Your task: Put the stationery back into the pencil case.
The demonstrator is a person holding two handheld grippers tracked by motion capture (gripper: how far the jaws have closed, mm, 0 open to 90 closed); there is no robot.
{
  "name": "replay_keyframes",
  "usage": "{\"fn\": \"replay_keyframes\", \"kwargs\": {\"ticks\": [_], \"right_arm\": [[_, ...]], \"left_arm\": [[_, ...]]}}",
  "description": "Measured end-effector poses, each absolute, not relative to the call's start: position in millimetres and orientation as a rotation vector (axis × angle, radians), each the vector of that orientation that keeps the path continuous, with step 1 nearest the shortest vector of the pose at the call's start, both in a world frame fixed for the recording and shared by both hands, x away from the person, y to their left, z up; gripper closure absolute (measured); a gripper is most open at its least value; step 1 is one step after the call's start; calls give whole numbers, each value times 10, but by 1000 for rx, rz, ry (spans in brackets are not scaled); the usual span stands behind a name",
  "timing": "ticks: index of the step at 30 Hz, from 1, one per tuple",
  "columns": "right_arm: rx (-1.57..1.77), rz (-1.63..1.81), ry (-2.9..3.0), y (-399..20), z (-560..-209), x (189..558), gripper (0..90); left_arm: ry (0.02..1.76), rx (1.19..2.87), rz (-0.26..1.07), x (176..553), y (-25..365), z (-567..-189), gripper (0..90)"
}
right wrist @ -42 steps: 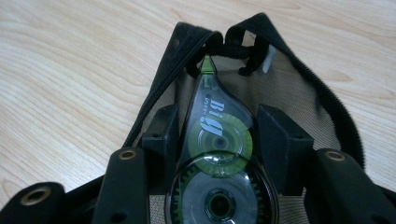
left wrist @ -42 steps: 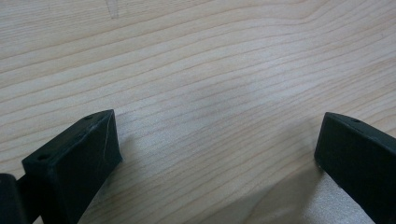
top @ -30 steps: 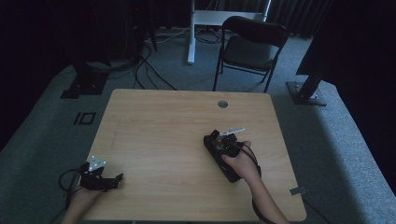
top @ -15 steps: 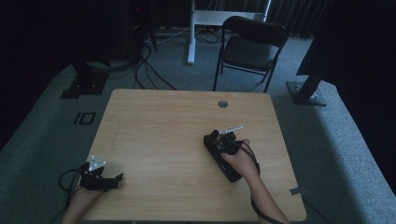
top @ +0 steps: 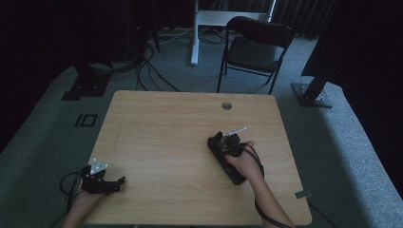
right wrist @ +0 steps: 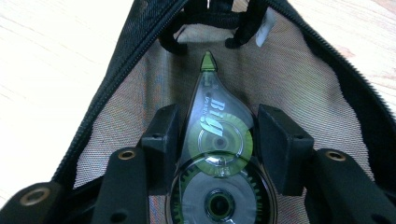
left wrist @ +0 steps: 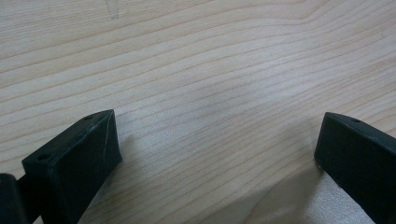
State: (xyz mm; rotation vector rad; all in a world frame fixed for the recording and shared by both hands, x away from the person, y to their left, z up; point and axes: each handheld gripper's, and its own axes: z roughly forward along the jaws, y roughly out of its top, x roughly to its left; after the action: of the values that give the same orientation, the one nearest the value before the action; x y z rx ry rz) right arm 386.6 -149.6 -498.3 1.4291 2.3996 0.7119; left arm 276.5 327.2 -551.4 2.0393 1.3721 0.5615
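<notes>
**Holding a tape roller inside an open pouch**

Looking down from the high view, a wooden table (top: 180, 142) stands on grey carpet, with a black chair (top: 254, 47) beyond its far edge. The left gripper (top: 116, 183) lies at the near left corner of the table, a hand behind it and its grey plate on top. The right gripper (top: 219, 142) sits right of centre, gripped by the right hand (top: 242, 161), and points away from the person toward the far left. A black pouch (top: 228, 159) lies under that hand and gripper; from up here it reads as one dark mass, and the jaw state cannot be told.

From the left gripper view, the left gripper (left wrist: 217, 144) has its two black jaws standing wide apart, with bare wood (left wrist: 210, 70) between them and nothing held.

From the right gripper view, the right gripper (right wrist: 215, 140) is clamped on a tape roller (right wrist: 217, 154), a clear teardrop case with green wheels inside. Both pads press its sides, and its green tip points away from the camera. The roller sits within the pouch (right wrist: 303, 79), whose open zipper edges spread to either side over grey mesh lining. Pale table (right wrist: 56, 60) shows outside the pouch on the left and at the top right.
</notes>
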Motion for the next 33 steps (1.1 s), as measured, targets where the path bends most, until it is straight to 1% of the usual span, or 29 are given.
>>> {"fn": "replay_keyframes", "kwargs": {"ticks": [8,15,24,33], "right_arm": [[1419,653,2439,-1460,-4999,3892,494],[1430,687,2426,-1501,-4970,3883,475],[1432,819,2359,-1648,-4842,3822,448],[1402,1019,2306,-1788,-4651,3676,404]], "left_arm": [[1372,2039,561,2765,3272,-5514,1],[1373,2039,562,2765,3272,-5514,1],[1372,2039,562,2765,3272,-5514,1],[1372,2039,562,2765,3272,-5514,1]]}}
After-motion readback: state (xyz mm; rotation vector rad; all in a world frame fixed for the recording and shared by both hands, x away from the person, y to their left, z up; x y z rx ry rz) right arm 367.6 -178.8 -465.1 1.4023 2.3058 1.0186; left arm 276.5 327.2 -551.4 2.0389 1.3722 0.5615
